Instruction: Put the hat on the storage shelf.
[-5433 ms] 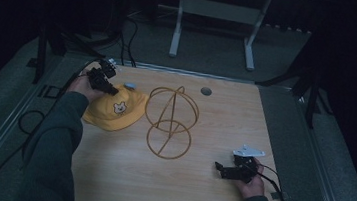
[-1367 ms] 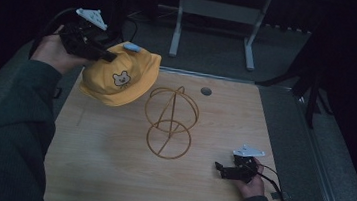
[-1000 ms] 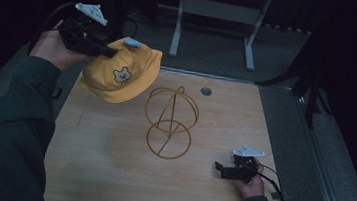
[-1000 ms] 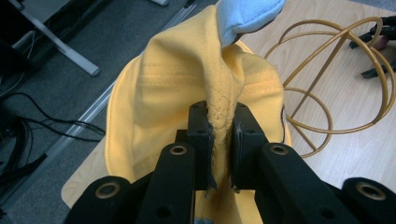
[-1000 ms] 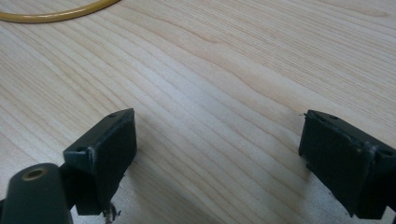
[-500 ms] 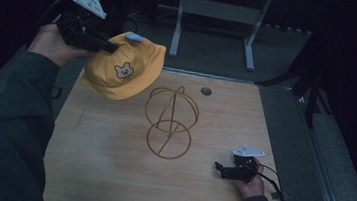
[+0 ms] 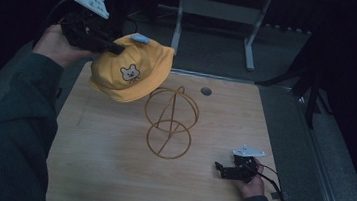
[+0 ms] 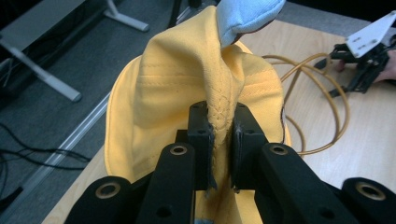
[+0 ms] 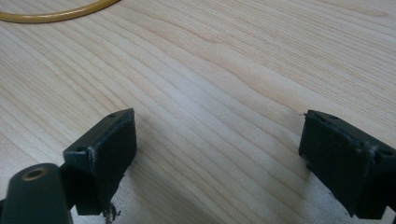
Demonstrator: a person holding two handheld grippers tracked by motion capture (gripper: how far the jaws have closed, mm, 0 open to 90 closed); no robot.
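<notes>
Lifted off the table, the yellow cap hangs tilted, clamped in the left gripper, bear face toward the camera.

Yellow hat, bear print

surface: pale wood-grain top with a metal rim
wire stand: gold rings, upright at the centre
round hole: near the far edge
right tongs: resting on the near right, held by a hand
</notes>
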